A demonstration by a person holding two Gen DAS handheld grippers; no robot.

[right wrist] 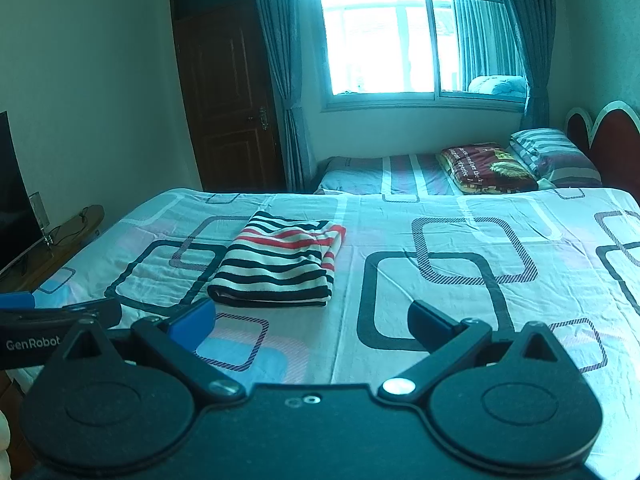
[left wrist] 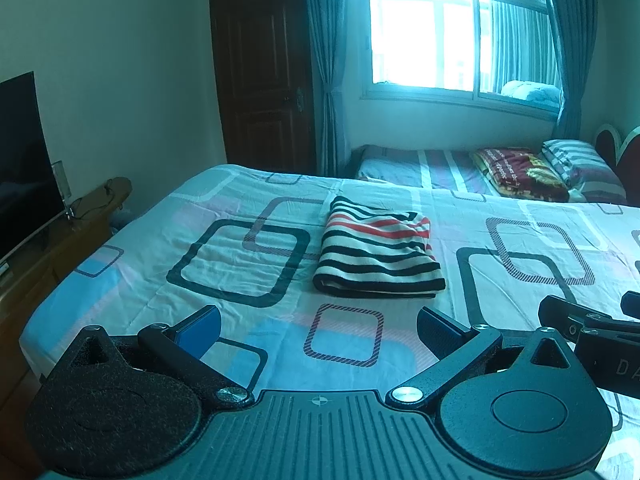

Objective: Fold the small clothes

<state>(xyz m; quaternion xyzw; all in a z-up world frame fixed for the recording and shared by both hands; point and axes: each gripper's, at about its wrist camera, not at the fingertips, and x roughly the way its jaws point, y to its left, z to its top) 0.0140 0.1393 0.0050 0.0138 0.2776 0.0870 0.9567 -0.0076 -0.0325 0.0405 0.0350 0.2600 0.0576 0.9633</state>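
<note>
A folded striped garment [left wrist: 378,250], black, white and red, lies flat on the patterned bed sheet [left wrist: 248,256]. It also shows in the right wrist view [right wrist: 280,262]. My left gripper [left wrist: 318,326] is open and empty, held above the sheet just short of the garment. My right gripper [right wrist: 312,318] is open and empty, to the right of the garment and short of it. Part of the right gripper [left wrist: 592,322] shows at the right edge of the left wrist view. Part of the left gripper [right wrist: 60,316] shows at the left edge of the right wrist view.
A second bed [right wrist: 400,172] with a folded red blanket [right wrist: 486,168] and a striped pillow [right wrist: 552,156] stands behind. A TV [left wrist: 24,160] on a wooden cabinet [left wrist: 60,248] is at the left. A dark door [right wrist: 228,96] and a curtained window [right wrist: 412,40] are at the back.
</note>
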